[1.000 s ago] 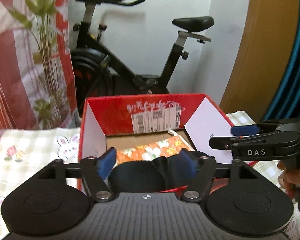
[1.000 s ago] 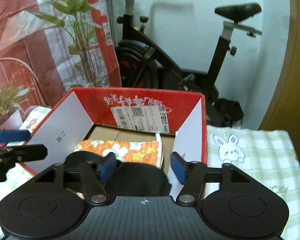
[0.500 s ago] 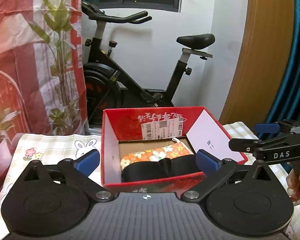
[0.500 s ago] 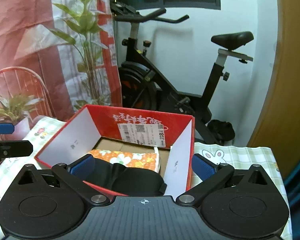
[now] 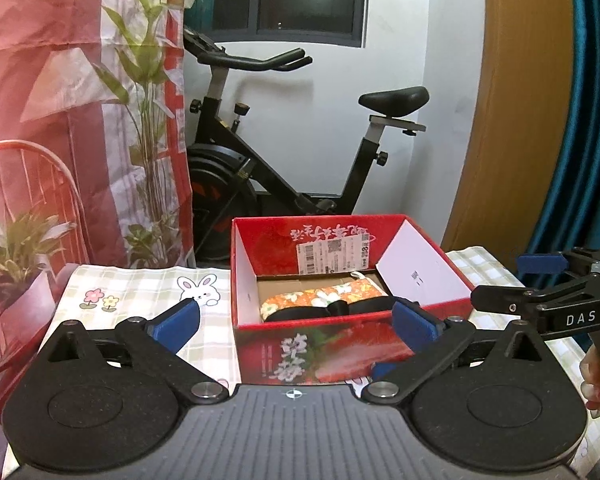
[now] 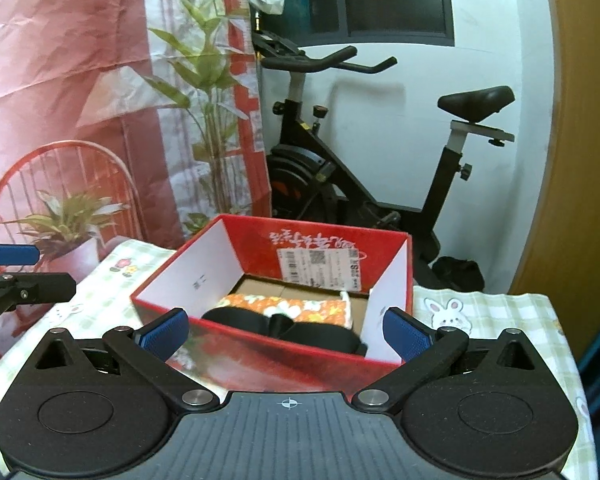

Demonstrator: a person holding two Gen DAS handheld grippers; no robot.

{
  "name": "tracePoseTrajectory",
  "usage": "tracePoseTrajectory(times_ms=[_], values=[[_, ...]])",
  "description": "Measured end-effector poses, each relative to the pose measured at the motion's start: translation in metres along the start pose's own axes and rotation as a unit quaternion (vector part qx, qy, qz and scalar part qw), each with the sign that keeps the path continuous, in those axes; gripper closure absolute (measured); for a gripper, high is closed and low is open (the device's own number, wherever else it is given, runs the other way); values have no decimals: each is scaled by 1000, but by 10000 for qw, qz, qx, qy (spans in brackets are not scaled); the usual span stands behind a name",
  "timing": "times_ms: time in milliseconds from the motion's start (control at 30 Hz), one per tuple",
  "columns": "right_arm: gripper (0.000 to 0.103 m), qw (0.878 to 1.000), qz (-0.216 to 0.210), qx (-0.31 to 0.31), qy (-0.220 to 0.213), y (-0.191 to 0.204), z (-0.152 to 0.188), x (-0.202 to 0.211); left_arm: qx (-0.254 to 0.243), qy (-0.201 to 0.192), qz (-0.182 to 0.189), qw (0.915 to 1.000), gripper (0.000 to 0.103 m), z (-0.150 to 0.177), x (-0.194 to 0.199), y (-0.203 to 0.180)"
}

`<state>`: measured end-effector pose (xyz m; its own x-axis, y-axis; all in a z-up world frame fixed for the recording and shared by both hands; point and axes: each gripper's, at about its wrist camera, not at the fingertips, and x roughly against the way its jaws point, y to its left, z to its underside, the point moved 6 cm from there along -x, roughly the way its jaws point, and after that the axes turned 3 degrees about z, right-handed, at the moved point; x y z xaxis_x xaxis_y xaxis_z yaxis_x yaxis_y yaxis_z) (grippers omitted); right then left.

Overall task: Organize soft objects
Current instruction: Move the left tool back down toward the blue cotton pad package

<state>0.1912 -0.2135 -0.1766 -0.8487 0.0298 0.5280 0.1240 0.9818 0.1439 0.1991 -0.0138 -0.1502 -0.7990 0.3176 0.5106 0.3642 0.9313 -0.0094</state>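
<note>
While both grippers hang above the near edge of the table, each has its jaws spread wide with nothing between them. The left gripper (image 5: 296, 322) has its blue pads (image 5: 178, 320) on either side of the red box (image 5: 320, 356), short of its front wall and not touching it. The right gripper (image 6: 286, 330) is likewise just in front of the same box (image 6: 260, 354), and its fingers (image 5: 540, 308) show at the right edge of the left camera's view, with a bit of the person's hand (image 5: 598, 376) below them.

Inside the box lie two soft things: an orange flowered pouch (image 5: 324, 298) toward the back, and a black eye mask (image 5: 332, 310) against the front wall, touching the pouch. From the right camera the mask (image 6: 284, 328) lies in front of the pouch (image 6: 292, 308). A shipping label (image 6: 320, 268) is stuck on the inner back wall.

The box stands on a green checked cloth with rabbits (image 5: 140, 292). Behind the table stand an exercise bike (image 5: 300, 160), a red patterned curtain (image 5: 60, 80) and a potted plant (image 6: 66, 220)
</note>
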Motion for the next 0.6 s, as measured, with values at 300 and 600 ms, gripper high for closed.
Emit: tracePoseTrajectory(times_ms=[300, 600], values=[[0, 9997, 87, 64, -208, 4, 45, 34, 50, 163, 178, 9997, 0, 52, 26, -9], [0, 9998, 124, -105, -91, 4, 101, 46, 234, 495, 371, 9978, 0, 95, 26, -10]])
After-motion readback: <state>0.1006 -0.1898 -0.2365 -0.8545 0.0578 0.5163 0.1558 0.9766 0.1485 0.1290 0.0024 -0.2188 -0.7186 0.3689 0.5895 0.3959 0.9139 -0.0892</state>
